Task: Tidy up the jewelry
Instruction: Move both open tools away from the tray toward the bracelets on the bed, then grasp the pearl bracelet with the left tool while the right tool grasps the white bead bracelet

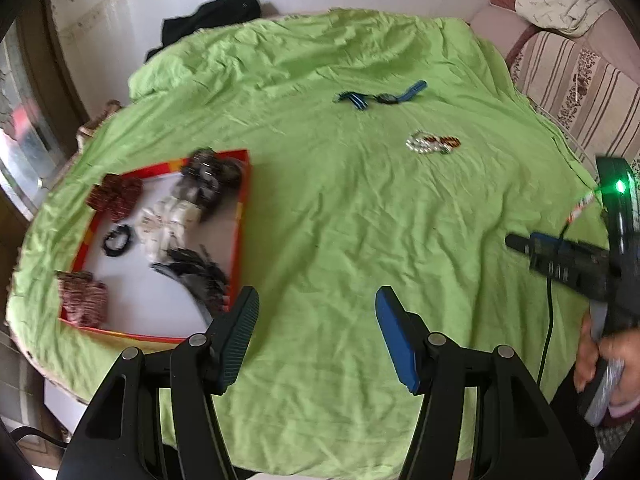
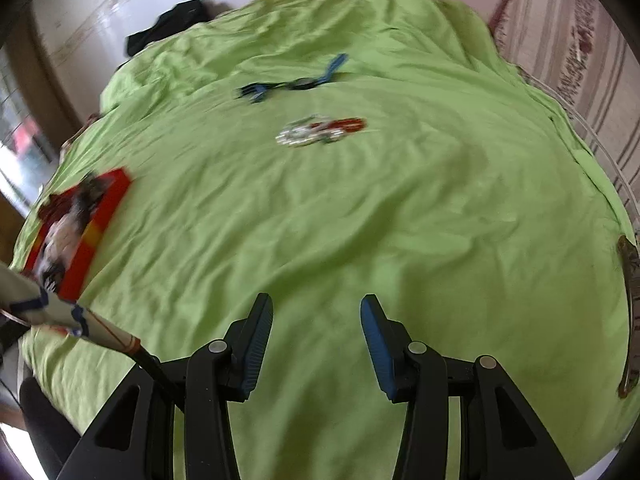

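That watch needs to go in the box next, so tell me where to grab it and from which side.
Grip the watch at its dark round case, the thickest part, coming straight down from above. It lies flat on the green cloth with its straps stretched left and right, so set the fingers across the band's width. The right gripper is open and faces it.

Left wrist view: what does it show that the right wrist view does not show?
Only the left wrist view shows the right gripper, a black ring in the red tray and the left gripper, open. Only the right wrist view shows a brown strip at the cloth's edge. Both share the bead pile and the blue strap.
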Available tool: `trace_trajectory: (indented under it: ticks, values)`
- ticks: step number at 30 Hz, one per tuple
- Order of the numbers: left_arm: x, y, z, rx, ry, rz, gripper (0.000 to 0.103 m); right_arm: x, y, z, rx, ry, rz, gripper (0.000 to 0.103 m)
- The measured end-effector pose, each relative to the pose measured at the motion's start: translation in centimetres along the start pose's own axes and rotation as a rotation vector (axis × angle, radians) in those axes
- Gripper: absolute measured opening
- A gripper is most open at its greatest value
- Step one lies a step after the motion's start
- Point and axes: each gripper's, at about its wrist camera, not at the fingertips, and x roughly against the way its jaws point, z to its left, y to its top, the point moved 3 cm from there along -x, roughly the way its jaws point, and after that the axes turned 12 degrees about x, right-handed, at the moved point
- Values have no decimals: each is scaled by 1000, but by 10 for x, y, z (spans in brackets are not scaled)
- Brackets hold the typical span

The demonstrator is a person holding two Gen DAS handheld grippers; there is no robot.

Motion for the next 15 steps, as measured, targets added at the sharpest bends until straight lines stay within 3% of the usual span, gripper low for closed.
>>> trace_trajectory:
  ticks: [2,6,15]
  values:
    - [-10,0,-4,-1,-20,13,60,-7,13,-16,-28,-4,-9,40]
    - [-22,2,-10,-4,-50,22,60,-28,57,-43,-56,-10,-49,39]
    - [-58,9,-7,-10,-52,50,60,-125,148,-66,-171,133,-14,40]
